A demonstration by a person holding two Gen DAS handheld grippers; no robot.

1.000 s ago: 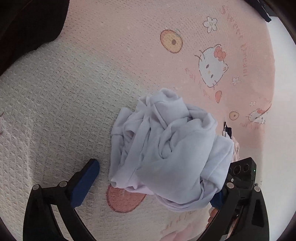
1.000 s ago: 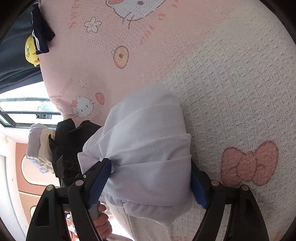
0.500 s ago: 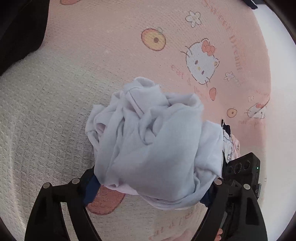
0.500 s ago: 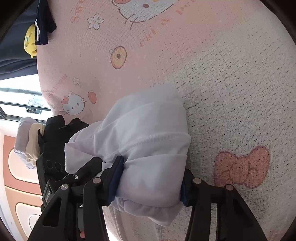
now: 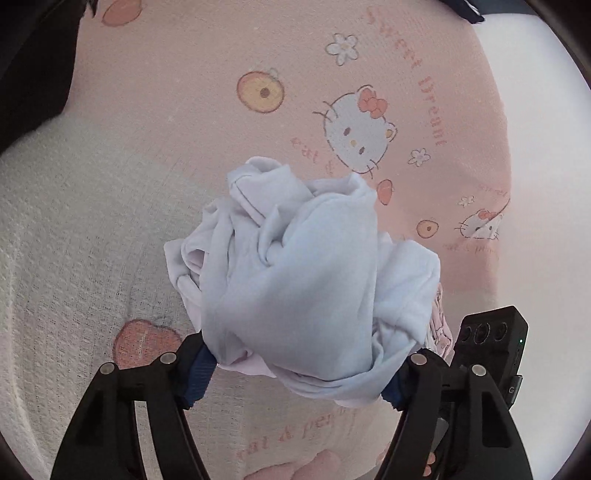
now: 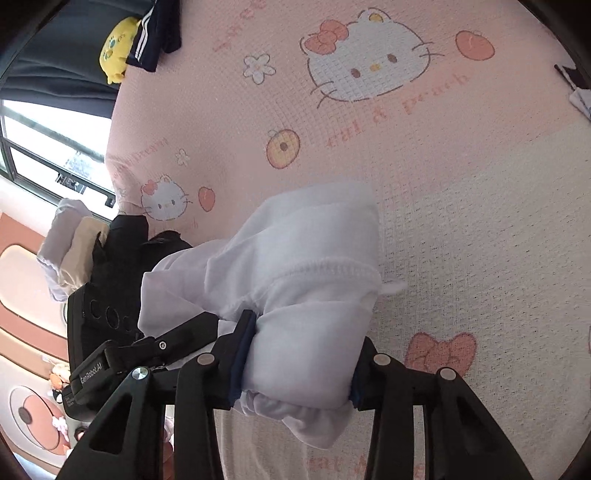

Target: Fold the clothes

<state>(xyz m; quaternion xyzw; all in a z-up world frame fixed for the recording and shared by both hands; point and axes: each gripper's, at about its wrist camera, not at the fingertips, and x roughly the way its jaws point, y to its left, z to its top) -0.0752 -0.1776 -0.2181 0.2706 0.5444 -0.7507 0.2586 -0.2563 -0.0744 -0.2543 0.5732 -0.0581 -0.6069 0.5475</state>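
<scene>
A crumpled white garment (image 5: 303, 280) is bunched up above the pink and white blanket (image 5: 184, 122). In the left wrist view my left gripper (image 5: 299, 380) has its jaws closing on the bundle's near end, and both blue pads press into the cloth. In the right wrist view my right gripper (image 6: 299, 369) squeezes a rolled part of the same white garment (image 6: 303, 258) with its jaws still closing. The other gripper's black body shows at the edge of each view (image 5: 491, 347) (image 6: 107, 306).
The blanket (image 6: 461, 206) with cartoon cats covers the bed. Dark clothing (image 5: 26, 74) lies at the far left. A yellow plush toy (image 6: 114, 48) and a dark striped garment (image 6: 155, 33) sit at the far edge. Pale clothes (image 6: 66, 247) hang beside a window (image 6: 37, 147).
Both grippers have closed on the white garment, the left from wide open around it. The bundle has risen off the blanket with them.
</scene>
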